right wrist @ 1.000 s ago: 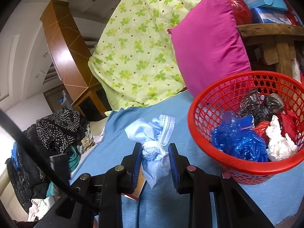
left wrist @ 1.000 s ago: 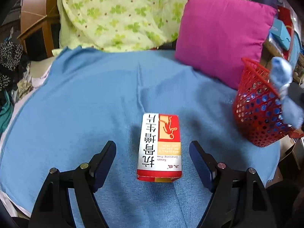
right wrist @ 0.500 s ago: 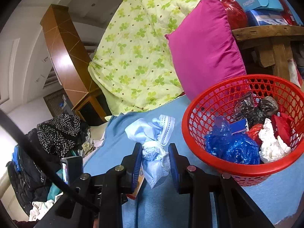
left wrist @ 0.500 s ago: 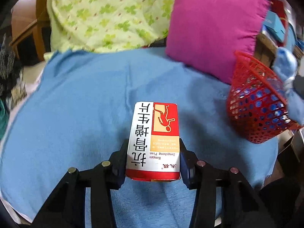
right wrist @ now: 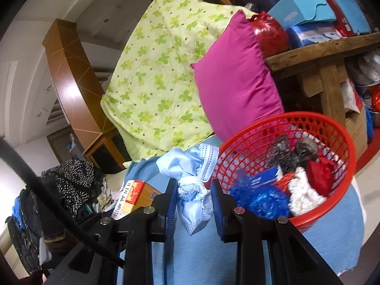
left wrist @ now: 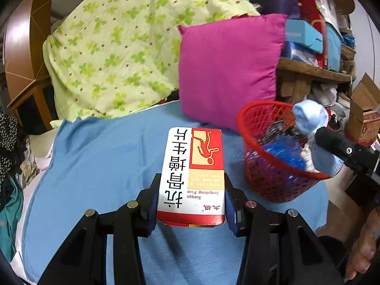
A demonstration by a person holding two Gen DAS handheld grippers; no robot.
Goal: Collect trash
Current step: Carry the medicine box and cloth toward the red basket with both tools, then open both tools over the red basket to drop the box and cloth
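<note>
My left gripper is shut on a red and white medicine box and holds it above the blue bed cover. The box also shows in the right wrist view. My right gripper is shut on a crumpled light blue face mask, just left of the red mesh basket. The basket holds blue, white, red and dark trash. In the left wrist view the basket stands to the right, with the mask held over its near rim.
A magenta pillow and a green-patterned quilt lie behind the cover. A wooden shelf with boxes stands right of the basket. Dark clothes are heaped at the left. Cardboard boxes sit on the floor at the right.
My left gripper closed on the medicine box and lifted it off the cover. My right gripper, still holding the mask, moved closer to the basket.
</note>
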